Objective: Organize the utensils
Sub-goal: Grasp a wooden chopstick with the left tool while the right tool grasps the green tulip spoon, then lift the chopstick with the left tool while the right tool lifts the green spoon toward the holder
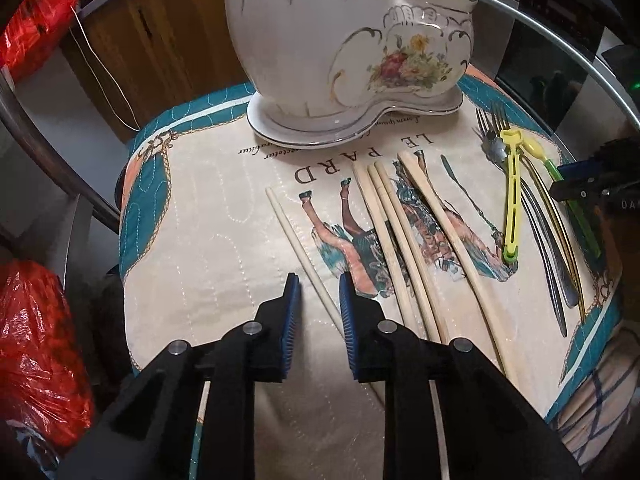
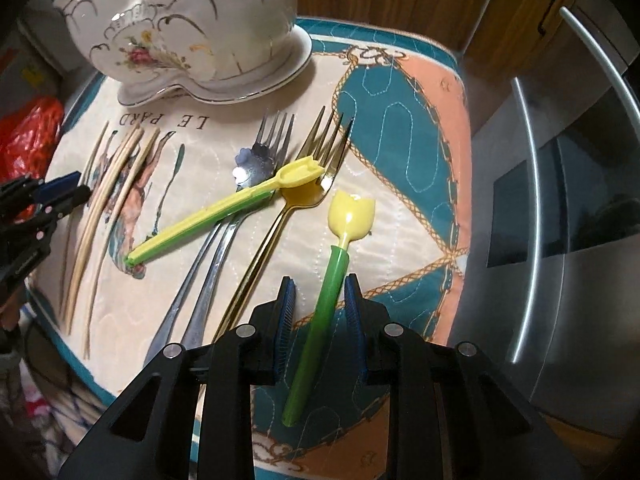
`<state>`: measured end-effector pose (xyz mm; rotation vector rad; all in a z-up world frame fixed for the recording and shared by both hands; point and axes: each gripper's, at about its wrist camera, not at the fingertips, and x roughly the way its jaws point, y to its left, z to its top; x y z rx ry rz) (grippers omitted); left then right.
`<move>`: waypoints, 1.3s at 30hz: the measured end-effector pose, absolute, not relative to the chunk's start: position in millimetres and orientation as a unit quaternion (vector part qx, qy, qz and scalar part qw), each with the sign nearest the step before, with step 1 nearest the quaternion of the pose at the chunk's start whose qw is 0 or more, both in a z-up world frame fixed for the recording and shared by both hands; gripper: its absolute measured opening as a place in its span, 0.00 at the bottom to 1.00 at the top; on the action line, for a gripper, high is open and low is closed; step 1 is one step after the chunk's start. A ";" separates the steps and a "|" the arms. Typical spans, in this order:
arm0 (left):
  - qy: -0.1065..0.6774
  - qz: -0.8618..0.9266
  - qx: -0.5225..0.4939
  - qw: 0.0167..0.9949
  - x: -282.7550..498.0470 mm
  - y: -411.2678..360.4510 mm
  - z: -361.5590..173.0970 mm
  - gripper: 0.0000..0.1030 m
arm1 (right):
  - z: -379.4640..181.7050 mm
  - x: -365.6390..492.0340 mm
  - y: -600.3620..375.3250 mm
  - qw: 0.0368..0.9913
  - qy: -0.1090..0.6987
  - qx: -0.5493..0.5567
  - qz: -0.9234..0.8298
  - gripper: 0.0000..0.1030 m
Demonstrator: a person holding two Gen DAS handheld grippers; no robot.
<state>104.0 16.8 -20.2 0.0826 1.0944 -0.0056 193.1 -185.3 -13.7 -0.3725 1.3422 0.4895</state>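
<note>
I am lining up two pickups in front of the ceramic holder (image 1: 344,48), nothing yet lifted. My left gripper (image 1: 319,280) is straddling the lone chopstick (image 1: 298,240), jaws apart, with the chopstick bundle (image 1: 400,240) lying further right of it. My right gripper (image 2: 320,284) is bracketing the green stem of the tulip spoon (image 2: 334,276), jaws apart, unclamped. I judge the next move is closing squarely on each. The forks (image 2: 256,200) and yellow-green folding utensil (image 2: 224,212) are lying crossed before the holder.
</note>
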 end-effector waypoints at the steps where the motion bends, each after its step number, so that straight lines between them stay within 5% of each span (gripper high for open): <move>1: 0.521 -0.005 0.038 0.853 102.9 17.1 -20.7 0.20 | -14.1 194.8 -186.6 0.739 0.613 -0.167 0.224 0.24; 3: 0.522 -0.010 0.034 0.852 102.1 19.8 -21.0 0.20 | -14.2 200.4 -192.0 0.739 0.617 -0.153 0.223 0.11; 5: 0.520 -0.015 0.031 0.853 100.8 22.5 -21.6 0.19 | -13.7 205.2 -198.0 0.741 0.618 -0.132 0.227 0.10; 8: 0.514 -0.017 0.030 0.857 97.8 26.4 -24.0 0.04 | -14.0 206.3 -208.3 0.749 0.611 -0.104 0.233 0.10; 17: 0.469 -0.037 -0.001 0.882 77.1 29.3 -3.0 0.04 | 9.8 200.7 -219.1 0.782 0.567 -0.058 0.254 0.10; 39: 0.178 -0.049 -0.036 0.982 79.2 32.8 164.2 0.04 | 130.8 196.9 -168.7 0.886 0.311 0.028 0.343 0.10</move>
